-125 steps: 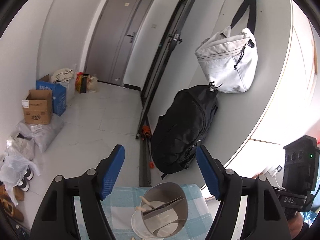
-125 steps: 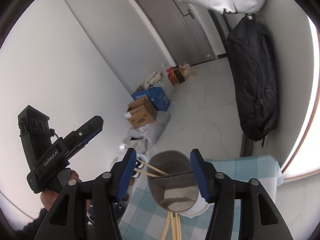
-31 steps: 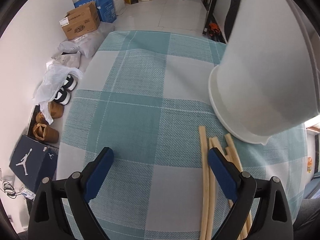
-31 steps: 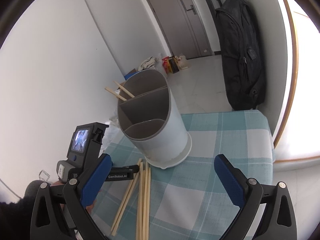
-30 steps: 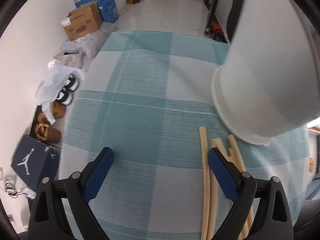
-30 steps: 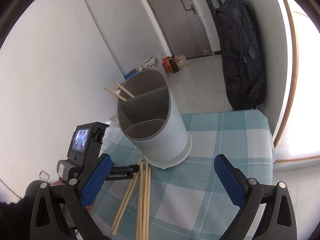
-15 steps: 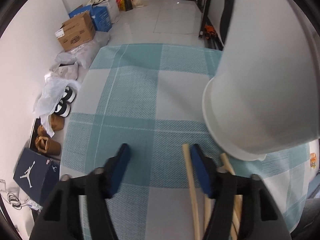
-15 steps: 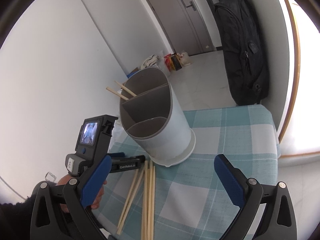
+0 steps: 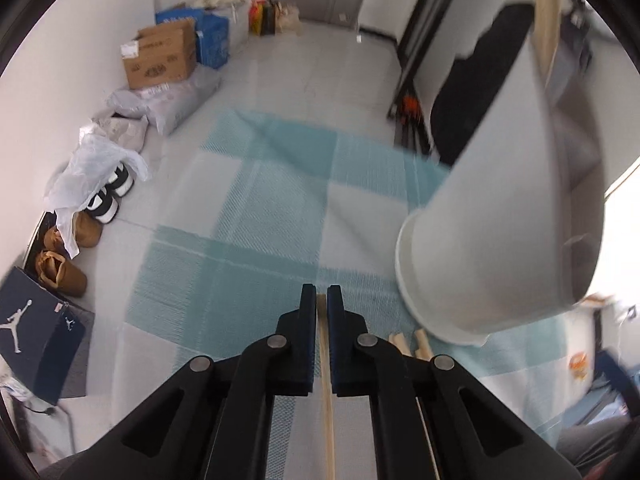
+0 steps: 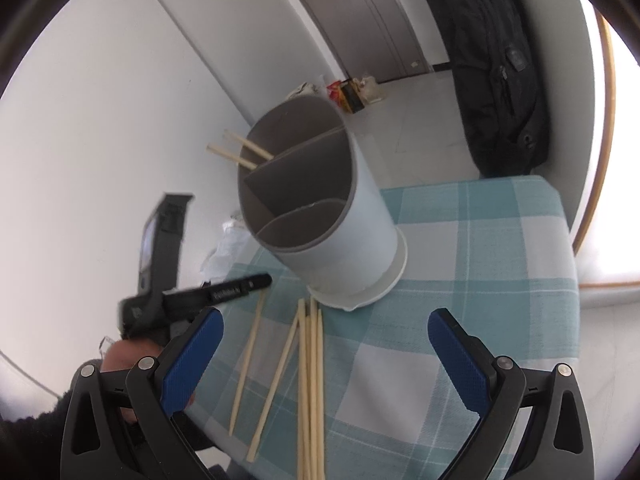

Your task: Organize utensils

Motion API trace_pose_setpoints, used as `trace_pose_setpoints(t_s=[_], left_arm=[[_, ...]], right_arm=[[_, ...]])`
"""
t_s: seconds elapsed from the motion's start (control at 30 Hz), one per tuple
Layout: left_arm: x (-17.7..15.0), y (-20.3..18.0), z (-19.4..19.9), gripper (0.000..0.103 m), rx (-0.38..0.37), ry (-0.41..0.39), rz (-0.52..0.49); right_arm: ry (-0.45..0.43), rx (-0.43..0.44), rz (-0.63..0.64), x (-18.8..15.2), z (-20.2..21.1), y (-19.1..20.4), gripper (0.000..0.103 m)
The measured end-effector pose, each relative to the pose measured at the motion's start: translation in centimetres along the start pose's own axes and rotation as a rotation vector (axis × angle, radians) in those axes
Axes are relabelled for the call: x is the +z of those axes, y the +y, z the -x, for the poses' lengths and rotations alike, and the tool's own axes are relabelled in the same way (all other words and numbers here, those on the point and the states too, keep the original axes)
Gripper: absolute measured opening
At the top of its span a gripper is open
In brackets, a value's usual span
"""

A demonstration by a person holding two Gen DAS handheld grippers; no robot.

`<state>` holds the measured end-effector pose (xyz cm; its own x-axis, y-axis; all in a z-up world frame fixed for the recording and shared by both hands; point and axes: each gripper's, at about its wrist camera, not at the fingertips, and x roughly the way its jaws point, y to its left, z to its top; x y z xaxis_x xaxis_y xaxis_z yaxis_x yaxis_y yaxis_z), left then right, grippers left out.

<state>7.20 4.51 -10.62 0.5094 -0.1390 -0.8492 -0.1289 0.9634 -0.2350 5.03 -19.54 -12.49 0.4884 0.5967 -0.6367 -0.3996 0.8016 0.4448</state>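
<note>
A white utensil holder (image 10: 360, 224) with grey inner dividers stands on the teal checked tablecloth (image 10: 480, 240). Two chopsticks (image 10: 240, 150) lean out of its far compartment. Several loose chopsticks (image 10: 310, 380) lie in front of it. My left gripper (image 9: 321, 300) is shut on one chopstick (image 9: 326, 400), whose shaft runs back between the pads. In the right wrist view that left gripper (image 10: 260, 280) holds the chopstick (image 10: 248, 356) apart from the rest, left of the holder (image 9: 500, 240). My right gripper (image 10: 324, 316) stands open above the loose chopsticks with nothing between its pads.
A hand (image 10: 132, 356) holds the left gripper at the table's left edge. On the floor left of the table are cardboard boxes (image 9: 160, 56), plastic bags (image 9: 92, 164) and shoes (image 9: 108, 200). A black backpack (image 10: 496, 60) hangs by the wall behind the table.
The left gripper's jaws have shut onto one chopstick, and the gripper has lifted slightly and tilted up. The right gripper stays open and has barely shifted.
</note>
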Motion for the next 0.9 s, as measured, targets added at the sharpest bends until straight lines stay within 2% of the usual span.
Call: trace_pose_setpoints(t_s=[0.07, 0.23, 0.3, 0.33, 0.47, 0.57, 0.63, 0.77, 0.9], left_arm=[[0.2, 0.2, 1.3, 0.001, -0.019, -0.045, 0.017], [0.1, 0.8, 3.1, 0.001, -0.084, -0.097, 0.053], [0.0, 1.2, 3.3, 0.001, -0.109, -0.102, 0.069], [0.0, 1.4, 3.4, 0.001, -0.116, -0.103, 0.070], [-0.1, 2.8, 4.6, 0.001, -0.150, -0.131, 0.075], [-0.2, 3.9, 5.4, 0.001, -0.173, -0.153, 0.099], [-0.2, 4.7, 5.6, 0.001, -0.184, -0.157, 0.116], [-0.2, 5.9, 5.8, 0.001, -0.218, -0.154, 0.153], [-0.2, 6.3, 6.1, 0.001, -0.251, -0.148, 0.162]], right_arm=[[0.025, 0.015, 0.008, -0.2, -0.7, 0.6, 0.097], [0.112, 0.047, 0.033, -1.1, -2.9, 2.4, 0.062], [0.155, 0.051, 0.046, -1.3, -3.9, 3.2, 0.058], [0.171, 0.051, 0.052, -1.3, -4.3, 3.5, 0.052], [0.253, 0.071, 0.080, -1.4, -6.4, 5.5, 0.045], [0.348, 0.061, 0.077, -1.6, -8.9, 6.4, 0.039], [0.389, 0.029, 0.062, -1.5, -10.4, 6.5, 0.030], [0.421, -0.038, 0.030, -1.2, -12.2, 6.6, 0.028], [0.456, -0.123, 0.051, -0.8, -13.5, 7.0, 0.028]])
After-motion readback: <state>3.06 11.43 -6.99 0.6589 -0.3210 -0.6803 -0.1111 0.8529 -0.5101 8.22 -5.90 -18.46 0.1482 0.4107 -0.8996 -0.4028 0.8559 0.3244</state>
